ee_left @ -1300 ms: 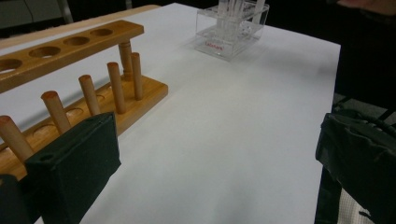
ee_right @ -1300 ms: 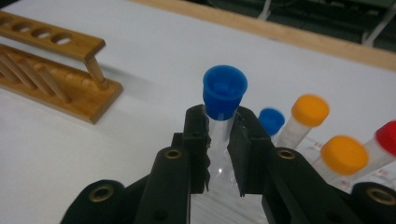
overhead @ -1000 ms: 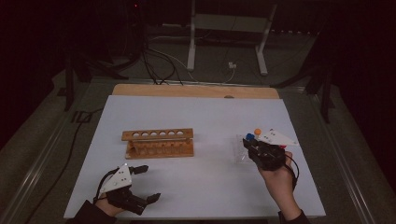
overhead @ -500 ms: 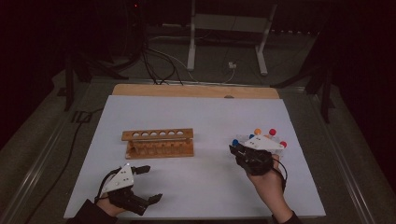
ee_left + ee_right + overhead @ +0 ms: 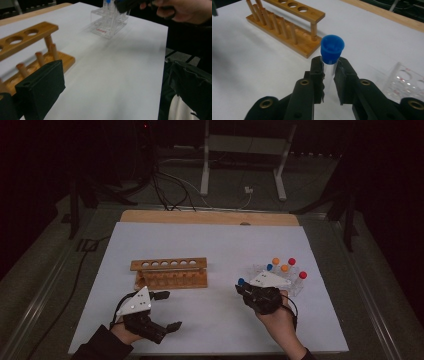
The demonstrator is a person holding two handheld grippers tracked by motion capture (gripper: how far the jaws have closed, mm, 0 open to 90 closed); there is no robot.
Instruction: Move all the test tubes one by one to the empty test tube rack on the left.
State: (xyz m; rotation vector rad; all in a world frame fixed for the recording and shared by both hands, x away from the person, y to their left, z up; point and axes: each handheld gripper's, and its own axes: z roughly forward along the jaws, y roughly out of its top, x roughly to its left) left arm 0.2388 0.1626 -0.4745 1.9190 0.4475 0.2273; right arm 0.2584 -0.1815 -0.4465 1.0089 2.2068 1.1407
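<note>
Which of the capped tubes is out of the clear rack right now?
The blue-capped tube, clamped in the right gripper; the orange, red and other blue ones stand in the clear rack.

We see a clear plastic tube with a bright blue cap between our right black two-jaw gripper, a light-brown wooden rack with round holes, a transparent acrylic rack holding orange-, red- and blue-capped tubes, and a plain white table sheet.
</note>
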